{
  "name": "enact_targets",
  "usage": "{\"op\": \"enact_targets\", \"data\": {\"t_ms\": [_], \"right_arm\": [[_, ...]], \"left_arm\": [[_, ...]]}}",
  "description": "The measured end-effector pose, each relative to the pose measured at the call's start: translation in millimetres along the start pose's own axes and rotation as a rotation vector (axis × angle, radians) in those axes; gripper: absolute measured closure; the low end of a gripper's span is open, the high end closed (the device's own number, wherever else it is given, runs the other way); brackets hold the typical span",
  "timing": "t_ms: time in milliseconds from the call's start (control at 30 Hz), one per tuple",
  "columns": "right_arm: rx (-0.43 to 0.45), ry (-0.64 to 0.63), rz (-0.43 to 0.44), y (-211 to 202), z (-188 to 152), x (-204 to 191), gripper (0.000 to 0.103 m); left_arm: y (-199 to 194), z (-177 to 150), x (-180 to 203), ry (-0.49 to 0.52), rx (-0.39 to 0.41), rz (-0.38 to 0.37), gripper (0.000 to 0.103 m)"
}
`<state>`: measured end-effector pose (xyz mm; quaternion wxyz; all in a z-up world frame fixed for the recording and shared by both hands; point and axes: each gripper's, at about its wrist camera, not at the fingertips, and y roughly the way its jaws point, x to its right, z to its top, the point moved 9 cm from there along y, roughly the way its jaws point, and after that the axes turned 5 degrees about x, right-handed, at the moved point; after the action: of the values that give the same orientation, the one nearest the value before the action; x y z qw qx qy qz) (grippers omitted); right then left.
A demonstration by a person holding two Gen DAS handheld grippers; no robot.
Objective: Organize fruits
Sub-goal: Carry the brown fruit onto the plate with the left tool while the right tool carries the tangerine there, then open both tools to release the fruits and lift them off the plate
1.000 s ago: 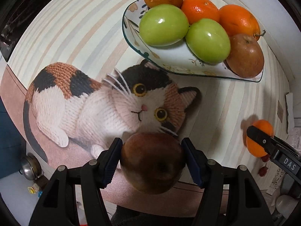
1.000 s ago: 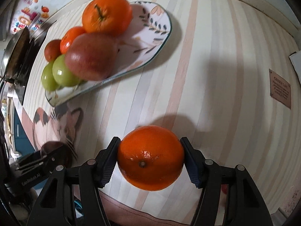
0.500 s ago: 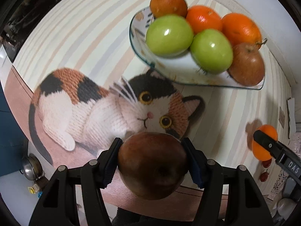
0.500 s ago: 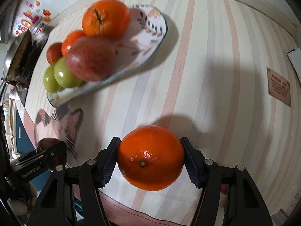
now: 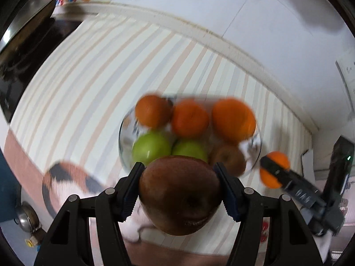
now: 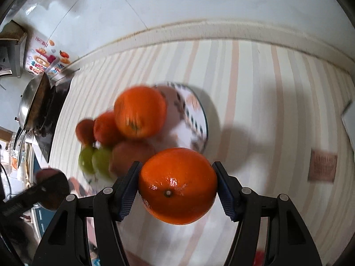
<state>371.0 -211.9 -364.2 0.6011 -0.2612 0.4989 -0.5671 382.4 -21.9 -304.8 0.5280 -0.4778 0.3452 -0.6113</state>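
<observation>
Carefully, your left gripper (image 5: 179, 196) clamps the firm, heavy red apple (image 5: 179, 196) at its widest, your right gripper (image 6: 177, 186) the smooth, roll-prone orange (image 6: 177, 186) lower centre.

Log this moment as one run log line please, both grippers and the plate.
left gripper: shut on red apple | right gripper: shut on orange | plate: six fruits, some bare space | phase: carrying

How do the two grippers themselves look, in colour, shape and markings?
The left gripper and the right gripper look alike: black angular frames with silver screws, and two fingers faced with ribbed dark blue pads. Seen from the side, the right one bears blurred pale lettering.
</observation>
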Motion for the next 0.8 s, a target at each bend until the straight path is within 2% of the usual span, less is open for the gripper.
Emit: {"op": "enact_targets", "data": {"t_ms": [200, 400, 533, 600, 667, 733, 800], "right_arm": [[-0.012, -0.001, -0.003, 26, 25, -3, 0.036], [-0.023, 0.029, 0.03, 38, 26, -6, 0.035], [-0.023, 0.068, 0.06, 39, 28, 1, 0.022], [-0.015, 0.082, 0.07, 35, 30, 3, 0.022], [-0.008, 0.087, 0.073, 30, 33, 3, 0.019], [-0.003, 0.087, 0.073, 25, 33, 2, 0.014], [0.001, 0.069, 0.058, 19, 34, -1, 0.008]], "left_arm": [[31, 37, 7, 0.042, -0.048, 0.02, 0.041], [61, 38, 11, 0.079, -0.12, 0.046, 0.041], [68, 34, 13, 0.084, -0.131, 0.056, 0.04], [68, 33, 14, 0.082, -0.134, 0.054, 0.04], [66, 34, 13, 0.077, -0.132, 0.048, 0.032], [60, 37, 13, 0.085, -0.11, 0.058, 0.017], [55, 38, 11, 0.078, -0.099, 0.07, 0.015]]}}
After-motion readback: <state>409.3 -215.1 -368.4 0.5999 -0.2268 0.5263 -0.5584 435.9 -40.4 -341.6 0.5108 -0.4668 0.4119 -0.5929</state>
